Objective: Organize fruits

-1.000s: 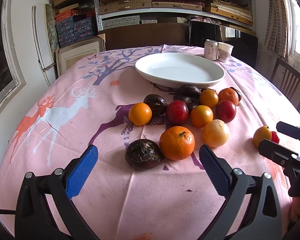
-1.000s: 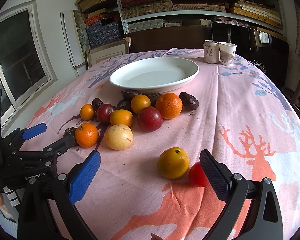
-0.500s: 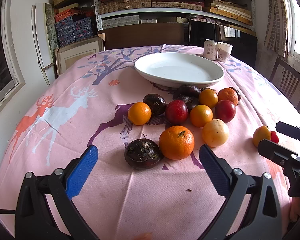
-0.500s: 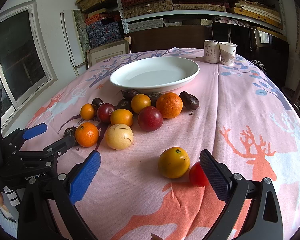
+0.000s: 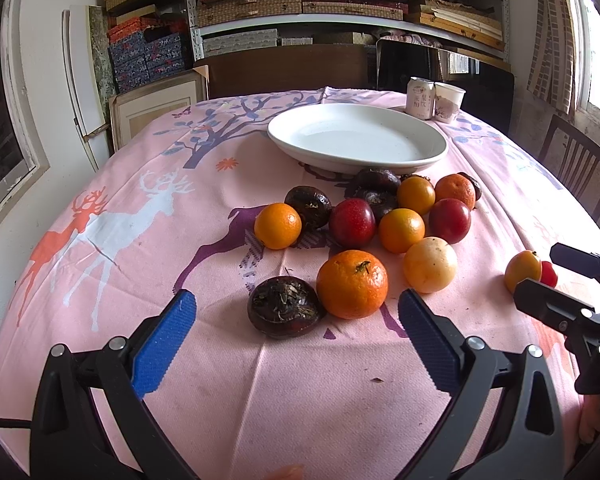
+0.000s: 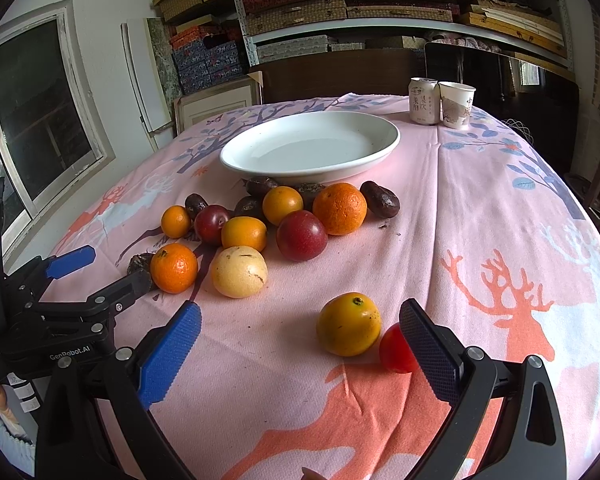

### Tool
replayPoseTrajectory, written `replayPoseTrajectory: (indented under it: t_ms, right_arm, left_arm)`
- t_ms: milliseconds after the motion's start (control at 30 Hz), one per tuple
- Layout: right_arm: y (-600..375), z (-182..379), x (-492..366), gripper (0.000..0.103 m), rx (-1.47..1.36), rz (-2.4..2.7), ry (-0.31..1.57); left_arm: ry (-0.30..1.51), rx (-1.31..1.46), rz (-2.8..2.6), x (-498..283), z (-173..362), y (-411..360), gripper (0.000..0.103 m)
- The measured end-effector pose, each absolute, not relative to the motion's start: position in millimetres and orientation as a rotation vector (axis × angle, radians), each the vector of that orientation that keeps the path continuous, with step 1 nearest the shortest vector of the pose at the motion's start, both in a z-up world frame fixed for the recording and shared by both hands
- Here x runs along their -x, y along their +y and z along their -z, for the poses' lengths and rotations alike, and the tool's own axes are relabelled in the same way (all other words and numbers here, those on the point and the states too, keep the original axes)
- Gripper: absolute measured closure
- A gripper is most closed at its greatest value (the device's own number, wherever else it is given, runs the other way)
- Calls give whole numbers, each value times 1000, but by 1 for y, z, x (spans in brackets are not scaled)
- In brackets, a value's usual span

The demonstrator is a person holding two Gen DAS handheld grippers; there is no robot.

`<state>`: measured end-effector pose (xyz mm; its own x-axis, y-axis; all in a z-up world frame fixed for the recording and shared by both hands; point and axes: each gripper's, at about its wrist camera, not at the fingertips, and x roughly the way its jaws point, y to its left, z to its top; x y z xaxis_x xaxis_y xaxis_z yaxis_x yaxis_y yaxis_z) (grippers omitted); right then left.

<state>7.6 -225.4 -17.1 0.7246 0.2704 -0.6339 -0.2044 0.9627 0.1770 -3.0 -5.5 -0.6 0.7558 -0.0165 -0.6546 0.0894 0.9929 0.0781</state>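
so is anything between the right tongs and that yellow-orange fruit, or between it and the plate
Nothing sits between the right tongs and the yellow-orange fruit; a small red fruit touches its right side by the right finger. On the way to the white plate lies the fruit cluster, nearest the red plum, so lift it over.

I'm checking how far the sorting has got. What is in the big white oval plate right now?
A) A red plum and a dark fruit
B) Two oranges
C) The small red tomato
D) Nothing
D: the big white oval plate shows only its bare white inside in both views, while the oranges, red plums and dark fruits all lie on the pink deer-print tablecloth in front of it.
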Motion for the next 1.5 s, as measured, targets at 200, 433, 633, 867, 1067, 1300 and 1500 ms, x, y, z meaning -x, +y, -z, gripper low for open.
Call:
replayPoseTrajectory:
  t_ms: [200, 433, 633, 867, 1067, 1300, 1500]
  right_arm:
    - [-226, 17, -8, 3, -98, -262, 714]
    - [-224, 17, -7, 3, -99, -263, 715]
    - [-225, 17, -8, 3, -99, -264, 716]
    - [-225, 17, -8, 3, -100, -265, 718]
    - [-224, 18, -8, 3, -100, -264, 719]
    - [-229, 29, 2, 3, -176, -425, 755]
    - [-251, 39, 29, 3, -154, -411, 836]
  left_arm:
    - [712, -107, 58, 3, 1, -6, 4]
    - [712, -107, 57, 3, 1, -6, 4]
    - [713, -106, 57, 3, 1, -6, 4]
    - [714, -106, 57, 3, 0, -6, 4]
    - [715, -107, 58, 3, 2, -7, 4]
    - [714, -105, 58, 4, 4, -9, 4]
    - [738, -127, 86, 6, 9, -11, 4]
